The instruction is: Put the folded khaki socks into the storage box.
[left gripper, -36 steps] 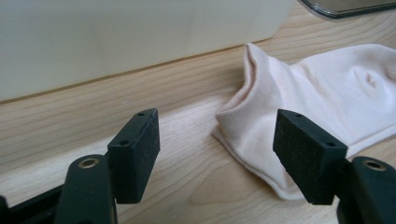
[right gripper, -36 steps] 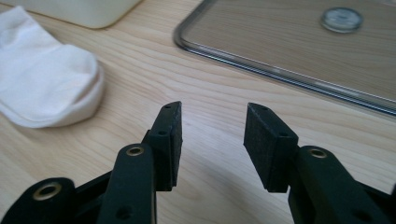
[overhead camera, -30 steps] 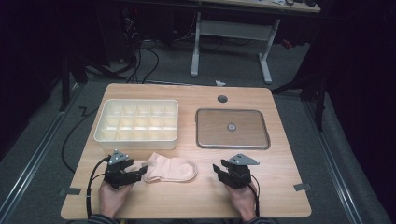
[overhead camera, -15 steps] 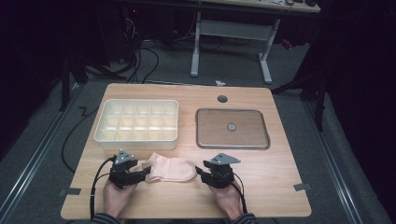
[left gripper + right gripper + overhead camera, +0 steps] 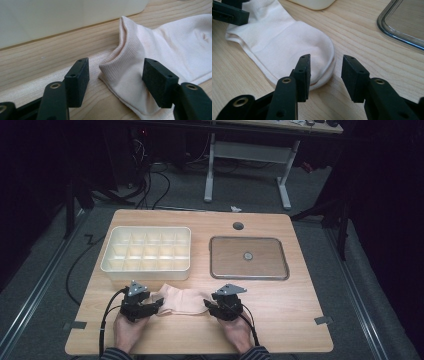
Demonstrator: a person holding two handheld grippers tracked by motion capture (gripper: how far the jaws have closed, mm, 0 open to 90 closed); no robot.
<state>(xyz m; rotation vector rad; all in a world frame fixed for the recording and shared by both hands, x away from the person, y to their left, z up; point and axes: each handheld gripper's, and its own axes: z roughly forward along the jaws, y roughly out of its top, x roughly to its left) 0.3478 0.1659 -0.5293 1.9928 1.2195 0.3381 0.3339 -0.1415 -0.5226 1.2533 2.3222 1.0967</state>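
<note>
A pale peach sock (image 5: pixel 182 300) lies flat on the wooden table (image 5: pixel 280 320) near the front edge, cuff to the left and toe to the right. My left gripper (image 5: pixel 159 303) is open at the cuff end. In the left gripper view its jaws (image 5: pixel 117 75) straddle the ribbed cuff of the sock (image 5: pixel 160 42), which stands up slightly. My right gripper (image 5: pixel 207 305) is open at the toe end. In the right gripper view its jaws (image 5: pixel 328 68) bracket the rounded toe of the sock (image 5: pixel 287 37), with the left gripper (image 5: pixel 229 12) at the far end.
A cream compartment organizer (image 5: pixel 146 251) stands just behind the sock at the left, its wall (image 5: pixel 62 17) close to the cuff. A shallow metal-rimmed tray (image 5: pixel 248 258) lies at the right rear. A cable hole (image 5: pixel 238 226) sits near the table's back edge.
My right gripper has moved left across the table up to the sock's toe. My left gripper has edged slightly right onto the cuff. The sock lies where it was.
</note>
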